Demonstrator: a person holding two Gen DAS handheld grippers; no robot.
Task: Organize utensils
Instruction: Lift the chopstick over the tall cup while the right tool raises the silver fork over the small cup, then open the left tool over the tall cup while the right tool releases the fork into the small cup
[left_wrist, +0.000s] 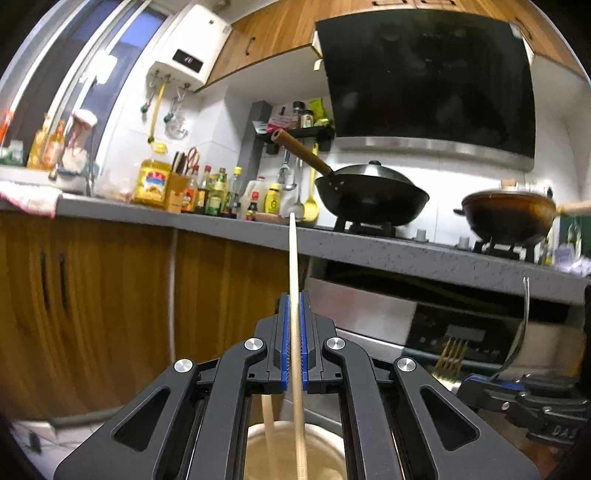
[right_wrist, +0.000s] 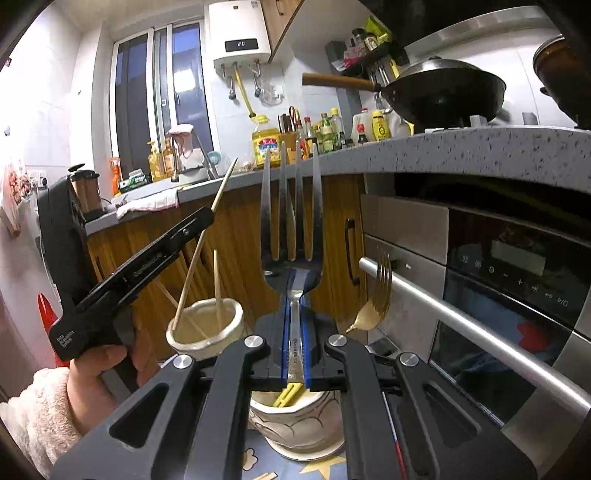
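Note:
My left gripper (left_wrist: 294, 295) is shut on a pale wooden chopstick (left_wrist: 293, 258) that points up past the fingers. Its lower end reaches into a cream cup (left_wrist: 325, 443), beside another chopstick (left_wrist: 267, 413). In the right wrist view that left gripper (right_wrist: 208, 216) is at the left, and its chopstick (right_wrist: 195, 254) slants down into the cream cup (right_wrist: 205, 345). My right gripper (right_wrist: 294, 273) is shut on the handle of a silver fork (right_wrist: 291, 206), tines up. A second cup (right_wrist: 295, 421) holding yellow sticks sits under it. A gold fork (right_wrist: 376, 295) stands tines up just to the right; its handle is hidden.
A grey countertop (right_wrist: 443, 147) carries bottles and a black wok (right_wrist: 443, 92). An oven with a steel bar handle (right_wrist: 461, 321) fills the right. Wooden cabinet doors (left_wrist: 110, 295) lie ahead. A hand in a fluffy sleeve (right_wrist: 37, 413) holds the left gripper.

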